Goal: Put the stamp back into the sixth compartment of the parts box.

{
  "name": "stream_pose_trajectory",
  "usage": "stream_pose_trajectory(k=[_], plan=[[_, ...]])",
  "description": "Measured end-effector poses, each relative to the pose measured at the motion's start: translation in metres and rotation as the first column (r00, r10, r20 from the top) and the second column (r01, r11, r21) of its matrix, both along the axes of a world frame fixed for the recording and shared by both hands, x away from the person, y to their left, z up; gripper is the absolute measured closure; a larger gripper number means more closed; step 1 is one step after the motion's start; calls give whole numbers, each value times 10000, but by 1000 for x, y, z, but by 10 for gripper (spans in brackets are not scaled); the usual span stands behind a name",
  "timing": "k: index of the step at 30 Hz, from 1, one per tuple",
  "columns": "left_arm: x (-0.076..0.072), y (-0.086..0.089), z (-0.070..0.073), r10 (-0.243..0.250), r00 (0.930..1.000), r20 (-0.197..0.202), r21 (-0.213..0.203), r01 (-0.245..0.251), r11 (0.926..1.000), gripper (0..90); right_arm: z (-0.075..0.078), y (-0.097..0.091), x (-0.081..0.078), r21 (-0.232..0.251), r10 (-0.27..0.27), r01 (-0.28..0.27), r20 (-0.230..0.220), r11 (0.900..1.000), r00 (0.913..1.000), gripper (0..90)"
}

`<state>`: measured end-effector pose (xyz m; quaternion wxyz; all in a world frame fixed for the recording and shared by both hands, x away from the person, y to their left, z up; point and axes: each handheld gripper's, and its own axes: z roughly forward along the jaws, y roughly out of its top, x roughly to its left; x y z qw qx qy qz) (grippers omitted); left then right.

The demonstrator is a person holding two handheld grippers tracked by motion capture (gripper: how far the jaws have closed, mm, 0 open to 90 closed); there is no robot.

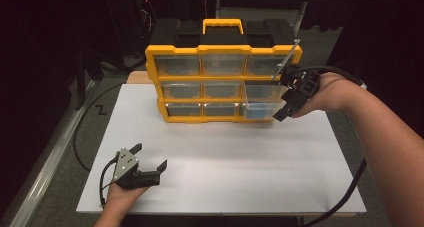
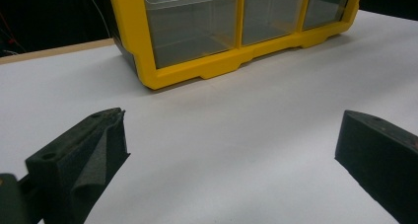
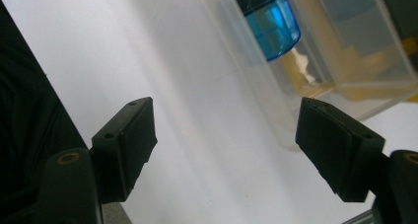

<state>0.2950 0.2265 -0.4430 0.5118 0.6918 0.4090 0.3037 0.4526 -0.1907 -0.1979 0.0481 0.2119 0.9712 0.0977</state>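
So the thing in play is the clear drawer [image 1: 260, 109] at the bottom right corner of the yellow organizer [image 1: 223, 84], pulled partway out toward the person, with a blue cap-like piece [image 3: 268, 21] sitting inside it (can't tell what it really is). The right gripper [image 1: 287, 104] sits right at that drawer's front, fingers spread apart with nothing between them, I'd guess lined up for the drawer. Well in front of the organizer, near the table [image 1: 225, 157] edge, the left gripper [image 1: 150, 162] rests with fingers wide open and empty, probably just parked out of the way.
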Motion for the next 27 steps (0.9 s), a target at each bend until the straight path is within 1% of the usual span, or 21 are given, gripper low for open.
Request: stream_pose_trajectory(k=[2, 7, 12, 15, 18, 24, 27], plan=[[0, 0, 0, -6, 10000, 3, 6, 6, 10000, 3, 0, -1, -4, -139, 20, -20, -2, 9999, 10000, 250], [0, -1, 0, -71, 10000, 19, 2, 71, 10000, 3, -3, -6, -13, -150, -84, 84, -28, 9999, 10000, 250], [1, -1, 0, -75, 10000, 23, -7, 75, 10000, 3, -10, -9, -20, -219, -201, 200, -39, 9996, 9998, 232], [0, -1, 0, -78, 10000, 41, -1, 78, 10000, 3, -14, -11, -22, -271, -197, 197, -28, 9994, 9998, 213], [0, -1, 0, -79, 10000, 28, 0, 79, 10000, 3, -17, -12, -24, -363, -336, 334, -28, 9988, 9994, 191], [0, -1, 0, -74, 10000, 28, 10, 74, 10000, 3, -23, -12, -28, -220, -349, 350, 41, 9991, 9994, 159], [0, 0, 0, -63, 10000, 47, -34, 63, 10000, 3, -27, -12, -30, -262, -446, 446, -13, 9987, 9990, 130]])
